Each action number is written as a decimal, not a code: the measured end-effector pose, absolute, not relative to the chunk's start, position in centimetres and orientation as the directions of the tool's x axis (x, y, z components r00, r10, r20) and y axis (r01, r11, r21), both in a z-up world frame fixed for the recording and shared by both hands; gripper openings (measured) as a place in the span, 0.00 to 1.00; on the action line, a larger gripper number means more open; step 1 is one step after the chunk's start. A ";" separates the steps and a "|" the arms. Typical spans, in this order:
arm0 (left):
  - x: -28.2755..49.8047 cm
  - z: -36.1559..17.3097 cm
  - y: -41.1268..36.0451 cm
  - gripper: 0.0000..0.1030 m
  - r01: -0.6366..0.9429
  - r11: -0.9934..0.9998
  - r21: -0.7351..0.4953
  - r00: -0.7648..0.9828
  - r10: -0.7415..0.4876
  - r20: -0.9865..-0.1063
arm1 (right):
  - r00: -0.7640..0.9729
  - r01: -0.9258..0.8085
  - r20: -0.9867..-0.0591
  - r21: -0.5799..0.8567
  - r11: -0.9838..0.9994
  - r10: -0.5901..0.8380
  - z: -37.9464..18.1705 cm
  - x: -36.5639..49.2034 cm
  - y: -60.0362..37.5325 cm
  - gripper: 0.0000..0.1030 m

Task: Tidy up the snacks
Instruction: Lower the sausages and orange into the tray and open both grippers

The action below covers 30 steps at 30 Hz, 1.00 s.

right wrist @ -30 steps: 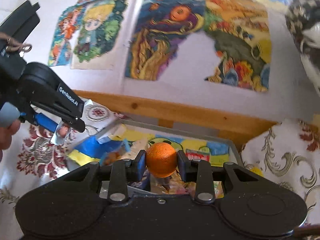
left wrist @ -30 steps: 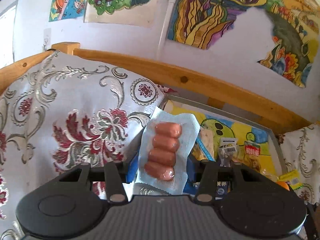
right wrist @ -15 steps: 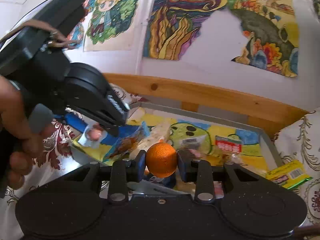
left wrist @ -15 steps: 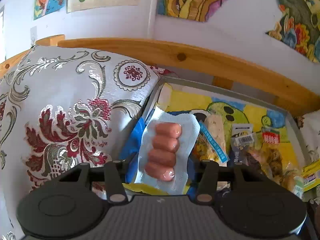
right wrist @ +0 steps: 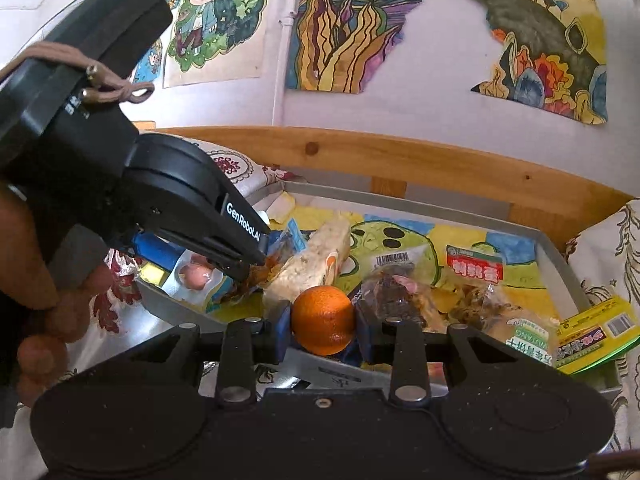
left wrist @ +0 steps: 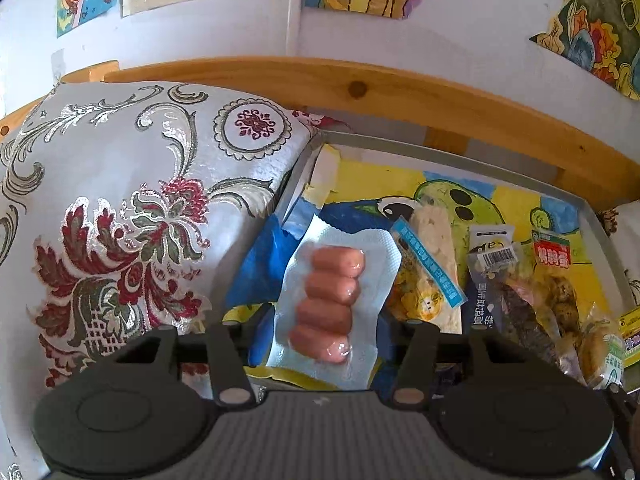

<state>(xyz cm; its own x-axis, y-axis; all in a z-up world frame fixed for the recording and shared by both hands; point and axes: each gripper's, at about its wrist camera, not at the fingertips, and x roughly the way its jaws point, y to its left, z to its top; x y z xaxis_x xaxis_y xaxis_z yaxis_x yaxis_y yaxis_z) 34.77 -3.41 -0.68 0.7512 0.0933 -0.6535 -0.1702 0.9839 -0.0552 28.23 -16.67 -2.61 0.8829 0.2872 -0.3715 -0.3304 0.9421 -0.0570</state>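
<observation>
My left gripper (left wrist: 324, 320) is shut on a clear pack of small pink sausages (left wrist: 330, 300), held upright over the left end of a grey tray (left wrist: 440, 150) lined with a yellow and green drawing. My right gripper (right wrist: 323, 326) is shut on a small orange (right wrist: 323, 319) above the tray's near rim (right wrist: 332, 372). In the right wrist view the left gripper (right wrist: 224, 258) hangs at the tray's left end with the sausage pack (right wrist: 194, 274) under it. Snack packs lie in the tray: a rice bar (right wrist: 310, 262), a dark meat pack (right wrist: 394, 292), a red-labelled pack (right wrist: 474, 270).
A floral cushion (left wrist: 120, 208) lies left of the tray and another cushion (right wrist: 608, 260) to the right. A green and yellow packet (right wrist: 596, 334) rests on the tray's right edge. A wooden rail (right wrist: 420, 164) and a wall with drawings stand behind. A person's hand (right wrist: 44, 312) holds the left gripper.
Both grippers tilted down and moved closer to the tray, each keeping its load. The left gripper with the sausages came further over the tray's left end.
</observation>
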 end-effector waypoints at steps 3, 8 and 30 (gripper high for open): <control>34.8 -0.8 -3.4 0.57 -0.165 0.985 -0.050 0.750 0.092 -0.655 | 0.884 -0.327 -0.372 -0.058 0.943 0.284 -2.7 28.4 -16.7 0.35; 34.8 -0.8 -3.5 0.59 -0.151 0.988 -0.027 0.754 0.097 -0.649 | 0.889 -0.328 -0.362 -0.073 0.942 0.281 -2.6 28.3 -16.6 0.35; 31.6 1.7 -1.6 0.98 -0.221 0.972 -0.079 0.792 0.132 -0.597 | 0.910 -0.294 -0.319 -0.041 0.955 0.266 -0.5 26.6 -18.1 0.77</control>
